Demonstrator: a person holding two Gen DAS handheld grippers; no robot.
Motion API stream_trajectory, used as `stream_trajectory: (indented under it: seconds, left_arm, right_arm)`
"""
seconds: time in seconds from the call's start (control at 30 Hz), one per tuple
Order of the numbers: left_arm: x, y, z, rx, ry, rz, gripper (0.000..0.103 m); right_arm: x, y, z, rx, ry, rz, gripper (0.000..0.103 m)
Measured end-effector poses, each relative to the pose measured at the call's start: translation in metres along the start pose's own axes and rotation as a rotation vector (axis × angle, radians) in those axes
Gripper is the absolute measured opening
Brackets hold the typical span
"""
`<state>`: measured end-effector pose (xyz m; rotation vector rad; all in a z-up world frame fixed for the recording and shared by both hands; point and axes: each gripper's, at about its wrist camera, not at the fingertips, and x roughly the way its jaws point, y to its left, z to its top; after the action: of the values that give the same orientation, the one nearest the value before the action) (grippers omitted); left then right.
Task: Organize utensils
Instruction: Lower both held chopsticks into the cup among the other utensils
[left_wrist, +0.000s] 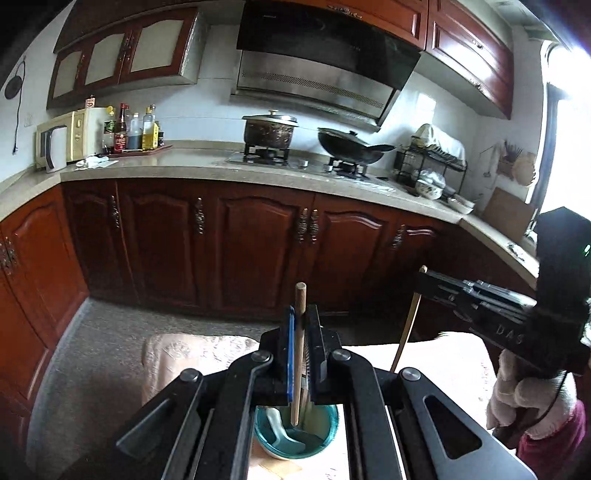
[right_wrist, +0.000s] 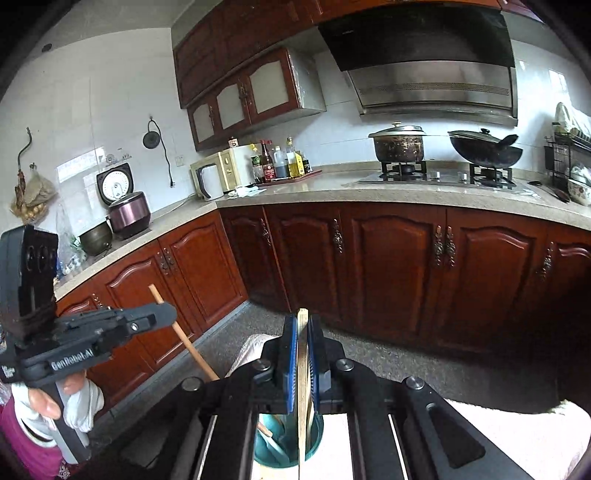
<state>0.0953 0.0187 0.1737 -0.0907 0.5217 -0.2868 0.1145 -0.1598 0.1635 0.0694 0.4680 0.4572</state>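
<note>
Cloth-covered table (left_wrist: 443, 369); on it, teal cup (left_wrist: 295, 432) holding white spoon (left_wrist: 282, 428)

Left claw (left_wrist: 301, 328) is clamped tight, tilted slightly downward. Right claw (right_wrist: 303, 336) is likewise clamped, pitched gently down, level with and well apart from it. A gloved hand (left_wrist: 517, 398) grips the right claw's handle.

Each view is taken from just behind its own fingers, angled slightly downward toward the kitchen cabinets (left_wrist: 258, 240). The stove (right_wrist: 436, 175) and teal cup (left_wrist: 295, 432) are shared by both.
</note>
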Motion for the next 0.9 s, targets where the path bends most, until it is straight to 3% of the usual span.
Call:
stream_trajectory:
  seconds: [0.4,0.9]
  left_arm:
    - [0.049,0.007,-0.01,0.006,0.082,0.037,0.005]
    - [0.082,0.005,-0.042,0.002,0.177,0.042,0.005]
  right_arm:
    - [0.063,-0.007,0.007,0.027,0.02,0.0,0.007]
    - [0.109,-0.03,-0.045,0.07,0.146,0.009,0.007]
